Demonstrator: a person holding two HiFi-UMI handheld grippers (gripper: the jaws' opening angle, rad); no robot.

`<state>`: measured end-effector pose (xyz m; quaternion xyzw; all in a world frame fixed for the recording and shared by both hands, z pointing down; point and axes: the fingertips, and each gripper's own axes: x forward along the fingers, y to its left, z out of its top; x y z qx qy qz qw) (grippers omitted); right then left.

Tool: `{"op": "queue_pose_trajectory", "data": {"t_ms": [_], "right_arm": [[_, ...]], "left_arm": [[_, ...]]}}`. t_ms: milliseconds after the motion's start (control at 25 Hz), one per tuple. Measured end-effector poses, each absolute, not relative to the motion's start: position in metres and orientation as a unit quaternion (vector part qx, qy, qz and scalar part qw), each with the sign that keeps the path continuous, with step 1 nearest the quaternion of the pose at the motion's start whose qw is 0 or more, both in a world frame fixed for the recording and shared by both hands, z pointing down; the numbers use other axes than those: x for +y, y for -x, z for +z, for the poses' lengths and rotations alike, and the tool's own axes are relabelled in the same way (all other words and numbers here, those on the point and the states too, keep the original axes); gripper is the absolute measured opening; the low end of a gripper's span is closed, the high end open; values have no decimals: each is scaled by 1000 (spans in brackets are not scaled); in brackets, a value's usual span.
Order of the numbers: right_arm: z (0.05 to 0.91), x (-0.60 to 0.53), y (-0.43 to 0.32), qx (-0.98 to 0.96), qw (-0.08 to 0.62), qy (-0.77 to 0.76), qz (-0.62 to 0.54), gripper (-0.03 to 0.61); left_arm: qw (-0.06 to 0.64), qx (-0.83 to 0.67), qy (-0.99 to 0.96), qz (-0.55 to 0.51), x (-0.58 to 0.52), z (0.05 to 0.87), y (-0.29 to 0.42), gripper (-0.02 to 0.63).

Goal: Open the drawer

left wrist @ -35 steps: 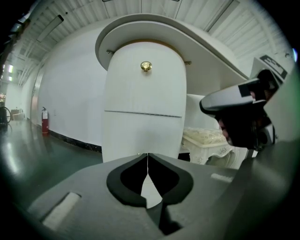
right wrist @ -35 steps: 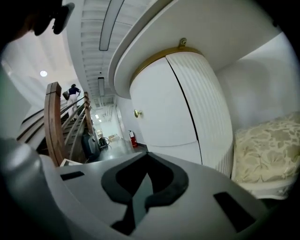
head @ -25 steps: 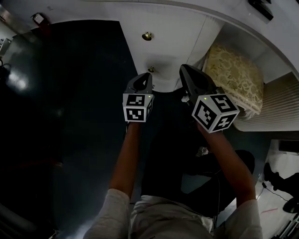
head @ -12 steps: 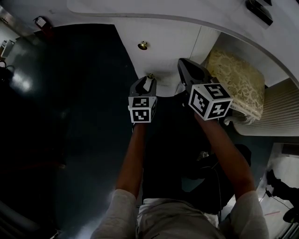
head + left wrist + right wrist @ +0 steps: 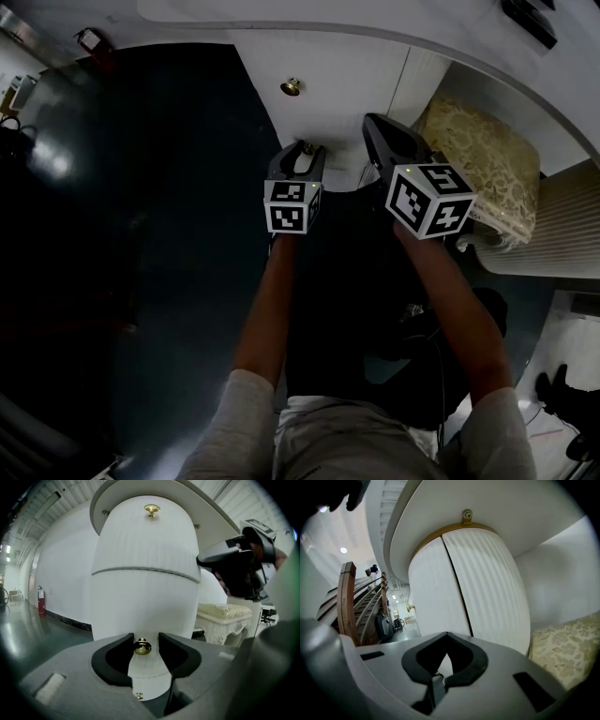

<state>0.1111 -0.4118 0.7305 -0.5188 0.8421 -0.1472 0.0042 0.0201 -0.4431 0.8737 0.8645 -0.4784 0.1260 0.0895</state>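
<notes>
The white ribbed cabinet (image 5: pixel 347 84) stands at twelve o'clock ahead of me, with dark glossy floor (image 5: pixel 141 234) spreading toward nine and a cream patterned stool (image 5: pixel 478 159) at two. My right gripper (image 5: pixel 446 634), at one o'clock, has its fingers pressed tip to tip with nothing in them, facing the cabinet's front. My left gripper (image 5: pixel 146 638), at twelve, is spreading its fingers wide, and the small brass knob (image 5: pixel 142 647) of the drawer (image 5: pixel 140 606) sits in the gap between them, touched by neither pad, while a second knob (image 5: pixel 151 510) shines higher up.
</notes>
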Motion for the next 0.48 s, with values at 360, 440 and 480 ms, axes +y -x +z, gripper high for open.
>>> {"op": "queue_pose_trajectory", "data": {"t_ms": [360,440,480], "right_arm": [[732,-412,-113,839,14,522,-152,15],[732,-411,-116,836,17,527,-155,15],[732,-411,-117,836,16,526,-157,15]], "left_arm": [[80,-488,-861,122,-444,876,-12,106],[82,-490,-859,119,-441,875,-11,106],[82,-491,-859,118,-439,875,-10,106]]}}
